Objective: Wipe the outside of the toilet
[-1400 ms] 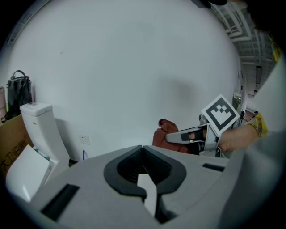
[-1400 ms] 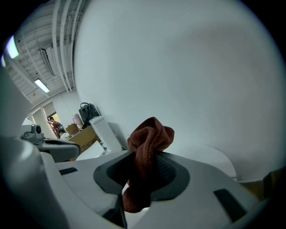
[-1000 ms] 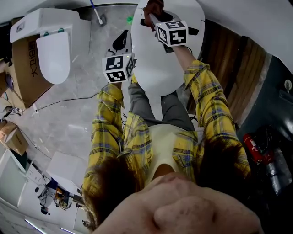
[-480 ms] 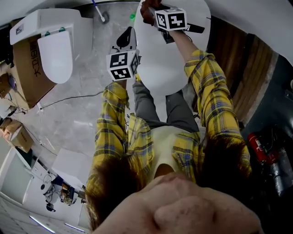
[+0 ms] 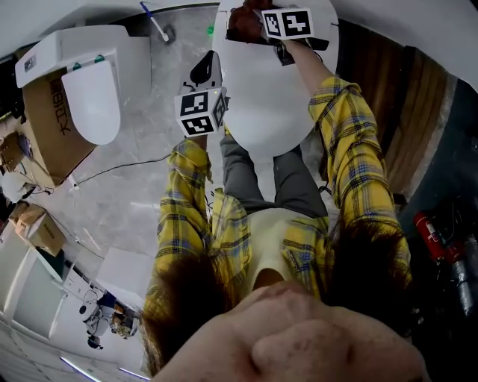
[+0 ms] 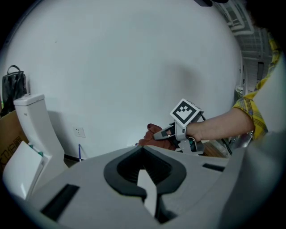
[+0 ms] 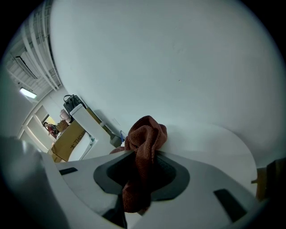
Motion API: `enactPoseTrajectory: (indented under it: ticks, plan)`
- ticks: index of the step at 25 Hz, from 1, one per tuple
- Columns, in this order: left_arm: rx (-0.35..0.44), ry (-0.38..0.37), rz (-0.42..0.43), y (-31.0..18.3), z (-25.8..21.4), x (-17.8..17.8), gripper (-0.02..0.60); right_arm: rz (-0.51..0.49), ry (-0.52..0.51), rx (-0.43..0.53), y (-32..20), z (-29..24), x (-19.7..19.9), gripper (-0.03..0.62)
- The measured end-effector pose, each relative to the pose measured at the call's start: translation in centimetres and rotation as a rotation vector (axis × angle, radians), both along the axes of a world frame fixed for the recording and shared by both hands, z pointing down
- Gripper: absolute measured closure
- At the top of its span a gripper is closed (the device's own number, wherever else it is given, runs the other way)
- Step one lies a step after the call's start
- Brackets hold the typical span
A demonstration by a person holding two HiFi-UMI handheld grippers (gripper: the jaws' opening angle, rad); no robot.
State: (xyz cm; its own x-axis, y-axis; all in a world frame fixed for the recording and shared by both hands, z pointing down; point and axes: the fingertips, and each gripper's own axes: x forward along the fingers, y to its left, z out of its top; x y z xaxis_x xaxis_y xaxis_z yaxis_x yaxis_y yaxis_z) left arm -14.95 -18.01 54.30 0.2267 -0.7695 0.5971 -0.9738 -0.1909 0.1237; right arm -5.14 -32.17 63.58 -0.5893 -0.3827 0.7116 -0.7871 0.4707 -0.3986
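The white toilet [image 5: 269, 97] stands straight ahead of me, seen from above. My right gripper [image 5: 252, 24] reaches over its back end, shut on a bunched reddish-brown cloth [image 5: 239, 22]. In the right gripper view the cloth [image 7: 145, 136] bulges out of the right gripper [image 7: 143, 154] against the toilet's white curved top [image 7: 223, 147], close to the wall. My left gripper [image 5: 205, 71] hovers beside the toilet's left side, jaws shut with nothing in them. The left gripper view shows the left gripper [image 6: 143, 148], with the cloth [image 6: 153, 135] and right gripper [image 6: 166, 133] ahead.
A second white toilet [image 5: 89, 82] stands at the left beside a cardboard box [image 5: 48, 134]. A blue-handled brush [image 5: 153, 21] leans by the wall. A cable [image 5: 119, 164] runs over the grey floor. Wooden panelling [image 5: 407, 112] and a red extinguisher [image 5: 429, 231] are at the right.
My right gripper has carried the cloth farther toward the toilet's back end. The left gripper has stayed beside the toilet's left side.
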Motion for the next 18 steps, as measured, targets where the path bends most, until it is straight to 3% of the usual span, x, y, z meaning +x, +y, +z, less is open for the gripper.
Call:
enactPoseTrajectory:
  ticks: [18]
  plan:
    - [-0.001, -0.007, 0.106, -1.9, -0.3, 4.9, 0.574, 0.109, 0.054, 0.013, -0.3, 0.0, 12.3, 0.473]
